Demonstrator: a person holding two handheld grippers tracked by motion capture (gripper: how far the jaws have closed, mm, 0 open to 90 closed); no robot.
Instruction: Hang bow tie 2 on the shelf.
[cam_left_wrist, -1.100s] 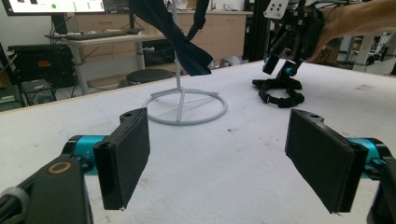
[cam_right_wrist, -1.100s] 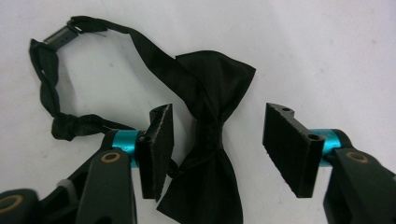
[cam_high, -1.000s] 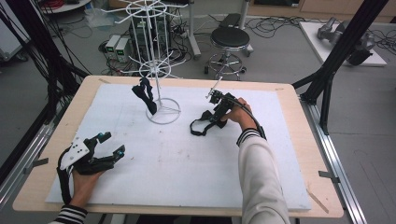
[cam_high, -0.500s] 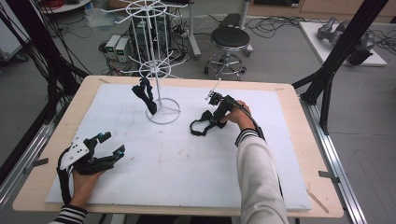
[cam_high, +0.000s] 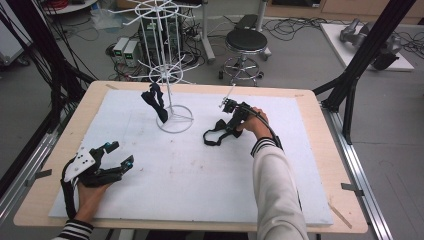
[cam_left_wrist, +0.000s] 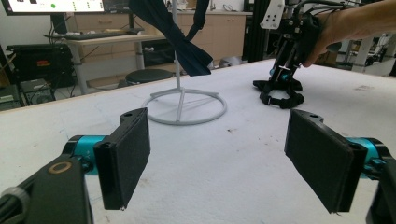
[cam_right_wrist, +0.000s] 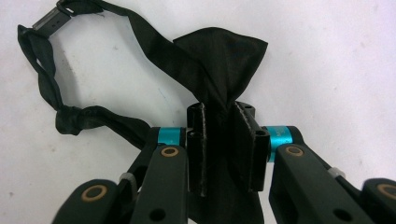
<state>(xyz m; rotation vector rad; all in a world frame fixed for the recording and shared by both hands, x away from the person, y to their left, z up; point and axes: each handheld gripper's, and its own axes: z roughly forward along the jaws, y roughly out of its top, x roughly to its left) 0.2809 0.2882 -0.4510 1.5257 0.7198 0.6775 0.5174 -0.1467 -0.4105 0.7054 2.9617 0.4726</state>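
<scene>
A black bow tie (cam_high: 216, 134) with a looped strap (cam_right_wrist: 42, 70) lies on the white mat right of centre. My right gripper (cam_high: 231, 125) points down onto it. Its jaws have just been closing and now pinch the tie's middle (cam_right_wrist: 219, 56) between the pads, so the right gripper (cam_right_wrist: 226, 144) is shut on it. A second dark bow tie (cam_high: 156, 102) hangs from the white wire rack (cam_high: 167, 75) at the back. My left gripper (cam_high: 121, 153) rests at the front left, open, with nothing between its pads (cam_left_wrist: 126, 158). From there the right gripper (cam_left_wrist: 285, 79) stands beyond the rack base (cam_left_wrist: 187, 109).
The white mat (cam_high: 200, 190) covers a wooden table (cam_high: 320, 150). Black frame posts (cam_high: 360, 65) stand at both back corners. A stool (cam_high: 245, 42) and computer boxes (cam_high: 125, 50) sit on the floor behind the table.
Both hands and both bow ties stay in place. The right gripper's jaws look narrower around the bow tie on the mat.
</scene>
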